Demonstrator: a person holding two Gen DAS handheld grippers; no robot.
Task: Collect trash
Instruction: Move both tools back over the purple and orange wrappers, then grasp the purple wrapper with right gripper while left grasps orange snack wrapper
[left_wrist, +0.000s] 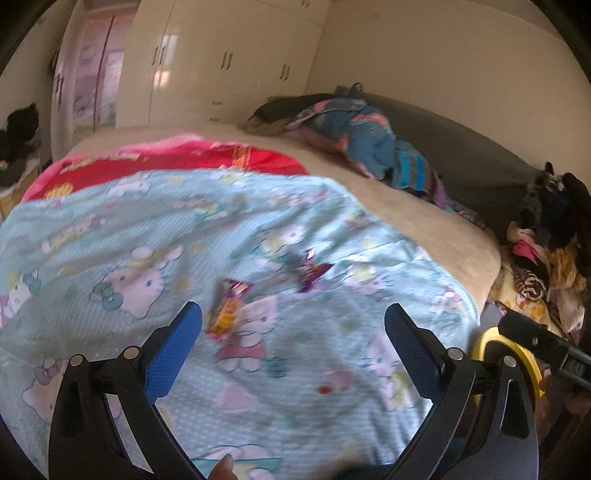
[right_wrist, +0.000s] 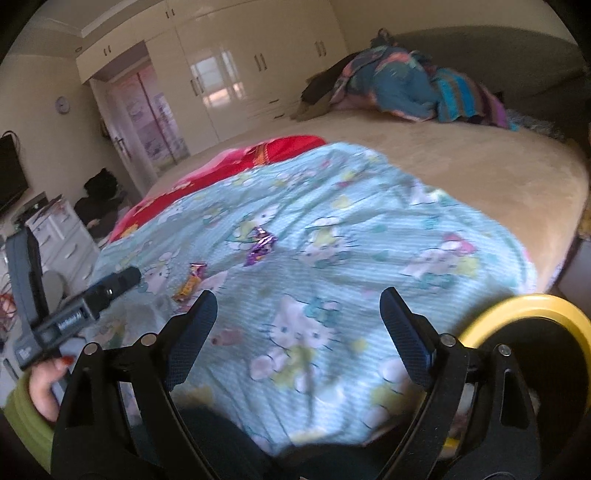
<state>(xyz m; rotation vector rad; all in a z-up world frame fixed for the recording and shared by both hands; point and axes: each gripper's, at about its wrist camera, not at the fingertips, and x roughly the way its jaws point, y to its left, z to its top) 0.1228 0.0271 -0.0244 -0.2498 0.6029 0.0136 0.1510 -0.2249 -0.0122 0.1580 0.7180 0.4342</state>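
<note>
Two pieces of trash lie on a light blue cartoon-cat blanket (left_wrist: 155, 221) on the bed. An orange and yellow wrapper (left_wrist: 227, 310) lies just ahead of my left gripper (left_wrist: 293, 317), near its left finger. A purple wrapper (left_wrist: 310, 271) lies a little farther on. My left gripper is open and empty. My right gripper (right_wrist: 299, 306) is open and empty above the same blanket (right_wrist: 369, 236). In the right wrist view the orange wrapper (right_wrist: 190, 282) lies ahead to the left and the purple wrapper (right_wrist: 260, 245) beyond it.
A yellow-rimmed black bin (right_wrist: 535, 332) stands at the bed's right side, also seen in the left wrist view (left_wrist: 513, 354). A red blanket (left_wrist: 177, 158), bunched blue bedding (left_wrist: 369, 136), a clothes pile (left_wrist: 546, 251), cream wardrobes (right_wrist: 236, 66) and white drawers (right_wrist: 62, 236) surround the bed.
</note>
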